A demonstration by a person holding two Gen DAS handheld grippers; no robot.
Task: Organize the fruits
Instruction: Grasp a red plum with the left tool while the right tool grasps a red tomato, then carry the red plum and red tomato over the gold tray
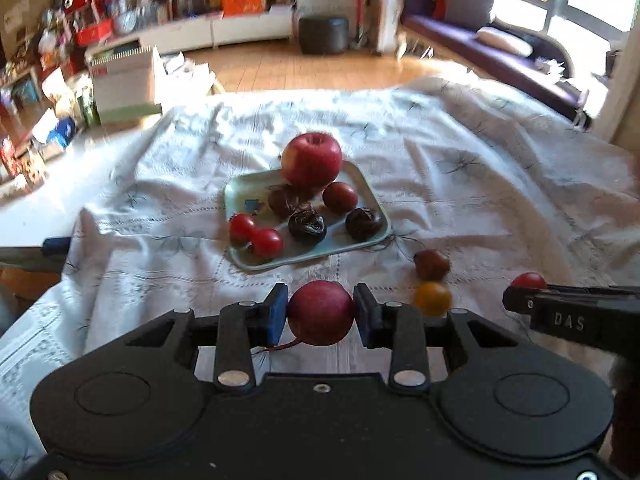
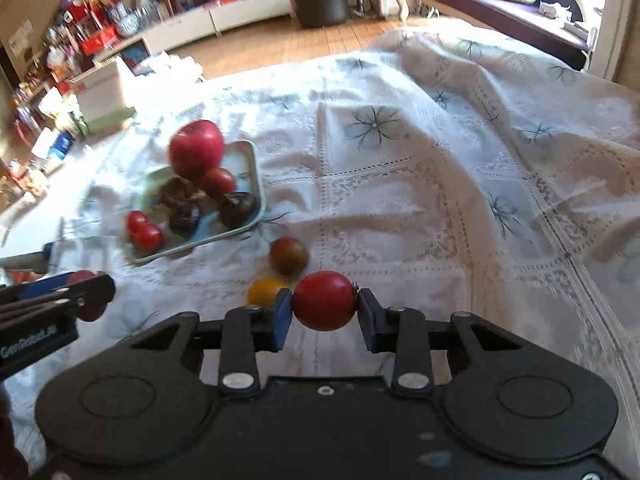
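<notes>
My left gripper (image 1: 321, 312) is shut on a dark red round fruit (image 1: 321, 314) with a thin stem, held above the white cloth. My right gripper (image 2: 325, 302) is shut on a red tomato (image 2: 324, 301); in the left wrist view it shows at the right edge (image 1: 524, 290). Ahead lies a pale green tray (image 1: 240, 196) with a big red apple (image 1: 312, 159), small red tomatoes (image 1: 256, 236) and dark wrinkled fruits (image 1: 307, 226). A brown tomato (image 2: 289, 256) and a yellow one (image 2: 266, 291) lie on the cloth near the tray.
A white embroidered tablecloth (image 2: 400, 160) covers the table. Beyond its far edge are a wooden floor, a dark stool (image 1: 324, 34), cluttered shelves at the left and a purple sofa (image 1: 480, 44) at the right. A blue-tipped object (image 1: 56, 245) lies at the left table edge.
</notes>
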